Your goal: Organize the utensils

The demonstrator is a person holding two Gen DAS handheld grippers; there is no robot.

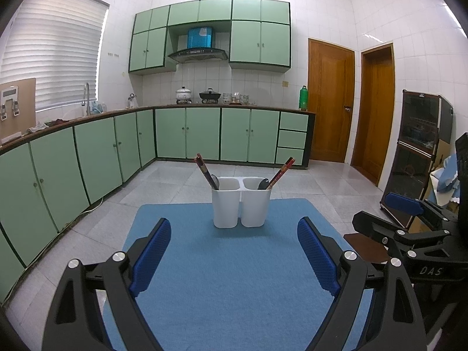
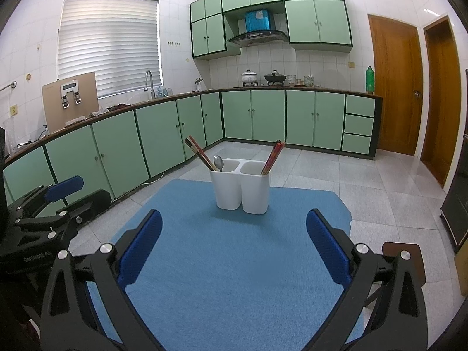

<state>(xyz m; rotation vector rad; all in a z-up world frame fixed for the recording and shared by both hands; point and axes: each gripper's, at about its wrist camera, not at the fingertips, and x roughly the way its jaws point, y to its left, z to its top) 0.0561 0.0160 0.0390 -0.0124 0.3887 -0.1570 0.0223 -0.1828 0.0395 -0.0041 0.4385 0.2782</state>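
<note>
A white two-compartment utensil holder (image 1: 240, 203) (image 2: 241, 188) stands at the far side of a blue mat (image 1: 228, 269) (image 2: 234, 263). Its left compartment holds red-brown chopsticks (image 1: 206, 171) (image 2: 200, 153) and a metal spoon (image 2: 218, 163) (image 1: 215, 180). Its right compartment holds another pair of chopsticks (image 1: 282, 172) (image 2: 272, 157) and a dark spoon (image 1: 263, 183). My left gripper (image 1: 234, 231) is open and empty, well short of the holder. My right gripper (image 2: 234, 225) is open and empty too, beside the left one.
The mat covers a small table in a kitchen with green cabinets (image 1: 187, 134) and a tiled floor (image 2: 365, 181). A dark cabinet (image 1: 418, 158) stands at the right. A brown stool (image 2: 409, 257) sits by the table's right edge.
</note>
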